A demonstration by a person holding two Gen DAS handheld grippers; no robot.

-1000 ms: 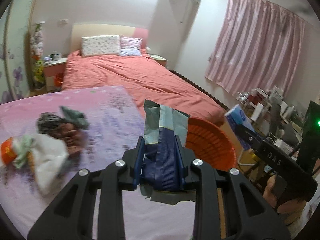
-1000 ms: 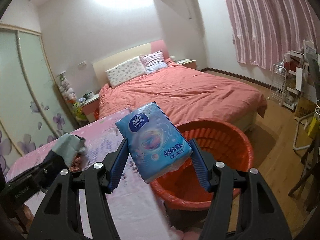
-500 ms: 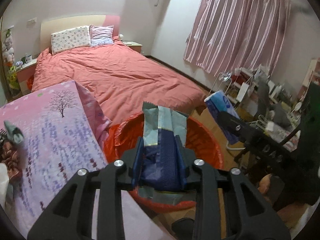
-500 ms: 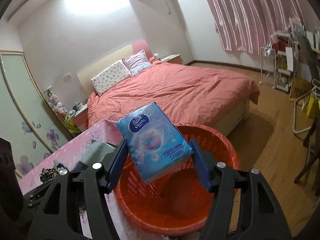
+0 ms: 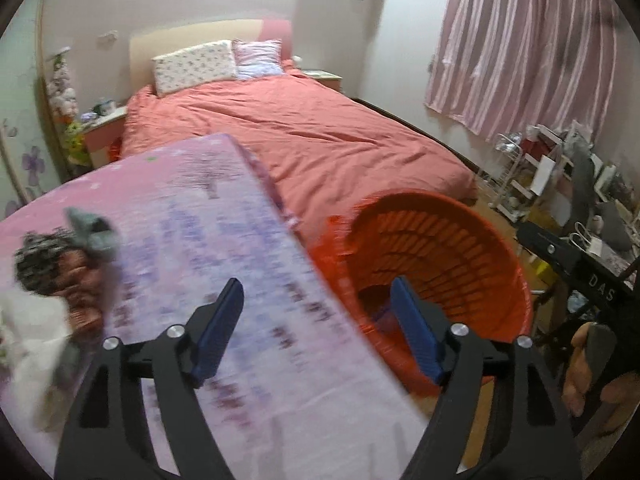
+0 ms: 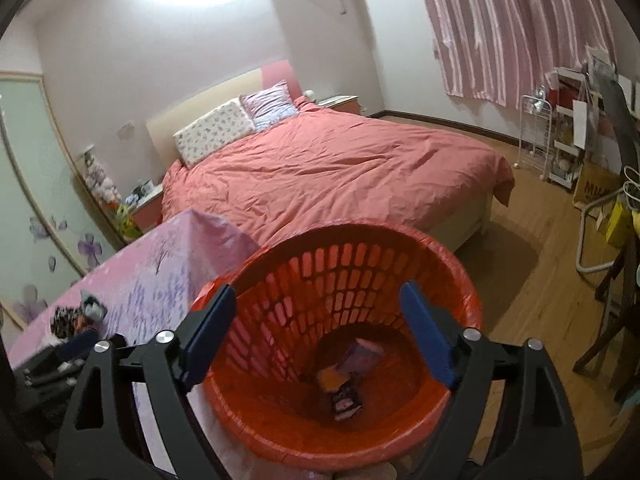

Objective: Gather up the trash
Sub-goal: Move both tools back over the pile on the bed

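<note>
Item: trash collection, release step just finished. Left tool (image 5: 316,320): jaws have just been opening, now wide, nothing between the blue pads; it hangs at lower centre of the left view, over the edge where the desk (image 5: 224,240) meets the red basket (image 5: 500,248). Right tool (image 6: 318,328): jaws likewise have just been opening, now wide and empty, directly above the same basket (image 6: 460,280) at lower centre of the right view. Basket contents, seen from the right view: a few wrappers (image 6: 348,376) lying on the bottom, colours purple, orange and dark; the individual pieces cannot be told apart with certainty. Remaining trash: a crumpled pile (image 5: 60,264) at middle left of the left view, resting on the pink patterned desk, made up of a dark speckled wrapper, a grey-green scrap and something white; blurred. Step judged: both loads dropped, next pick-up due. Next move calls for swinging a tool toward the pile, keeping its jaws wide until they straddle one piece, then closing on it
</note>
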